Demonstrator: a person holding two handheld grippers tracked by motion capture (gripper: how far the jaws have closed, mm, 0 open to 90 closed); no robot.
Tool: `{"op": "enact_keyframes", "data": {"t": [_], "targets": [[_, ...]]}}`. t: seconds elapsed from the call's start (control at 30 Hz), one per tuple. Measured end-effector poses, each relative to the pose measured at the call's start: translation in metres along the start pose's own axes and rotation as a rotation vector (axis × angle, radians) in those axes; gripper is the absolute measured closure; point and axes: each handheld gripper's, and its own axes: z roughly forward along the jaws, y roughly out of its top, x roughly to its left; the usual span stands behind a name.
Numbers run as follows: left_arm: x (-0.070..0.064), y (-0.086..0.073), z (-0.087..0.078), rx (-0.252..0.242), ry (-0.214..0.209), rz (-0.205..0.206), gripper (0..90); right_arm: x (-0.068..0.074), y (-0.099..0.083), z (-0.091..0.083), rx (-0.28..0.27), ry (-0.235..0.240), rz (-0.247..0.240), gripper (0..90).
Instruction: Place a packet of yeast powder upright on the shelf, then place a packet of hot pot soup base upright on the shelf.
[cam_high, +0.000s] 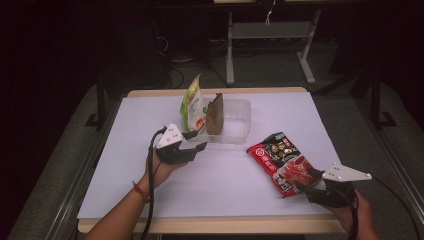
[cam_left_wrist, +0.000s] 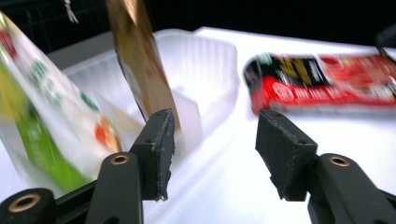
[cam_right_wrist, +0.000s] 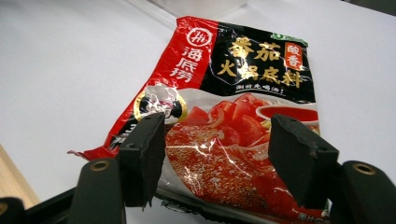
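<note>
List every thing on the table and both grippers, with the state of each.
Red packet: flat on the table, sealed, its near end between the right gripper's open fingers.
Green packet: upright, leaning in the tray.
Brown packet: upright in the tray.
Tray: clear, uncovered, on the table.
Left gripper: open, holding nothing, beside the tray.
Right gripper: open, around the red packet.

A brown packet (cam_high: 215, 114) stands in the clear tray (cam_high: 239, 131) on the white table (cam_high: 150, 195).
</note>
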Motion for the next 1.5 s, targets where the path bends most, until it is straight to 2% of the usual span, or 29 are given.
{"op": "enact_keyframes", "data": {"t": [0.1, 0.17, 0.23, 0.3, 0.33, 0.4, 0.47, 0.67, 0.8, 0.9, 1.03, 1.3, 1.43, 1.5], "targets": [[-0.003, -0.013, -0.008, 0.012, -0.032, -0.022, 42.6, -0.001, -0.001, 0.000, 0.007, -0.005, 0.006, 35.5], [-0.004, -0.023, -0.011, 0.023, -0.054, -0.069, 41.5, -0.003, -0.001, 0.000, 0.009, -0.022, 0.010, 34.7], [-0.006, -0.026, -0.007, 0.072, -0.055, -0.050, 38.9, -0.005, 0.001, -0.002, -0.001, -0.033, 0.016, 34.5], [-0.006, -0.030, -0.003, 0.079, -0.078, -0.073, 36.2, -0.008, 0.001, -0.004, -0.009, -0.050, 0.019, 33.8], [-0.007, -0.032, -0.001, 0.087, -0.087, -0.070, 35.9, -0.010, 0.002, -0.005, -0.013, -0.051, 0.025, 33.8], [-0.009, -0.034, 0.001, 0.110, -0.092, -0.034, 34.9, -0.015, 0.001, -0.005, -0.025, -0.057, 0.043, 33.8], [-0.008, -0.036, 0.002, 0.106, -0.099, -0.055, 34.3, -0.020, 0.000, -0.002, -0.016, -0.057, 0.059, 33.3], [-0.007, -0.032, 0.005, 0.099, -0.104, -0.051, 31.3, -0.026, -0.009, 0.001, 0.023, -0.064, 0.094, 31.2], [-0.007, -0.033, 0.009, 0.107, -0.112, -0.069, 29.1, -0.030, -0.014, -0.001, 0.030, -0.062, 0.129, 29.3], [-0.008, -0.034, 0.010, 0.120, -0.125, -0.059, 29.3, -0.033, -0.015, 0.002, 0.045, -0.050, 0.142, 28.5], [-0.009, -0.033, 0.012, 0.134, -0.120, -0.043, 29.3, -0.038, -0.017, 0.005, 0.047, -0.012, 0.172, 29.0], [-0.010, -0.034, 0.011, 0.134, -0.131, -0.046, 32.3, -0.041, -0.018, 0.008, 0.075, 0.023, 0.195, 30.0], [-0.011, -0.033, 0.012, 0.130, -0.135, -0.045, 32.9, -0.047, -0.022, 0.011, 0.086, 0.065, 0.264, 30.4], [-0.012, -0.033, 0.012, 0.132, -0.140, -0.046, 33.0, -0.046, -0.021, 0.011, 0.091, 0.063, 0.261, 30.5]]}}
